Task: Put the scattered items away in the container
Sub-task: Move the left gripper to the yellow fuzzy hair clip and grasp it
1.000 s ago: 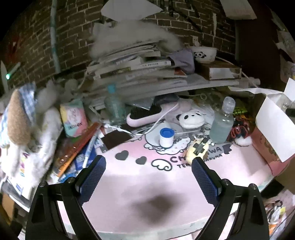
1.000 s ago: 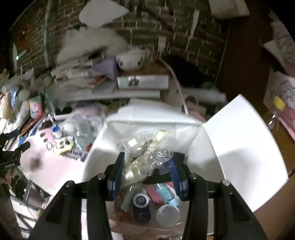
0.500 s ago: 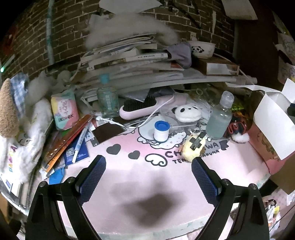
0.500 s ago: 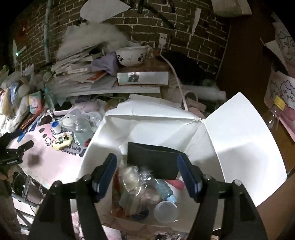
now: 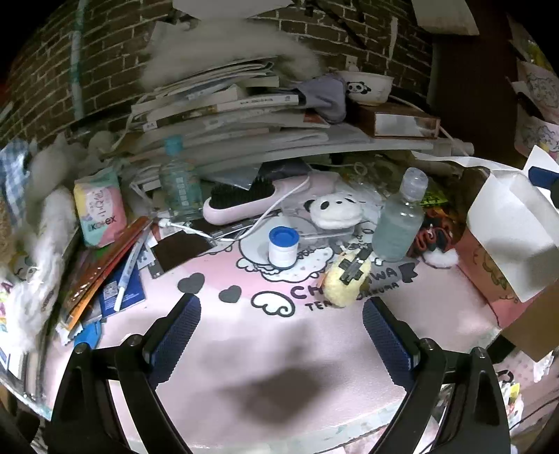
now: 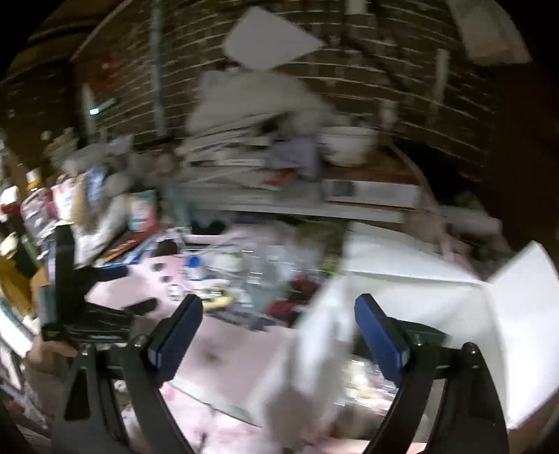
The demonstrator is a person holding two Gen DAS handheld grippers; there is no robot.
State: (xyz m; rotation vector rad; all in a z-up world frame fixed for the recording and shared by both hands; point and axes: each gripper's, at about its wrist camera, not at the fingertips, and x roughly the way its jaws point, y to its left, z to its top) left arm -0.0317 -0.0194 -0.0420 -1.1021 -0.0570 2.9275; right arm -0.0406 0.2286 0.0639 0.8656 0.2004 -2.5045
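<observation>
Two grippers hang over a cluttered pink table [image 5: 314, 349]. Nearest, the left gripper [image 5: 281, 330] has its jaws wide apart with nothing between them, over a bare stretch of the table. Just beyond its right jaw lies a yellow plush [image 5: 346, 279], and behind that a white tub with a blue lid [image 5: 283, 242] and a clear bottle [image 5: 401, 220] stand upright, near each other. A panda plush [image 5: 332, 211] sits between them farther back, with a pink hairbrush [image 5: 258, 200] and a tissue pack [image 5: 101, 209] toward the left. At the right edge stands the white box [image 5: 513, 223], flaps up. The right gripper [image 6: 277, 333] is blurred; its jaws are opening, nothing gripped, above the box's left wall [image 6: 314, 349] with the table on the left. Farthest back, books [image 5: 223, 104] and a panda bowl [image 5: 367, 85] pile against a brick wall [image 5: 349, 31].
</observation>
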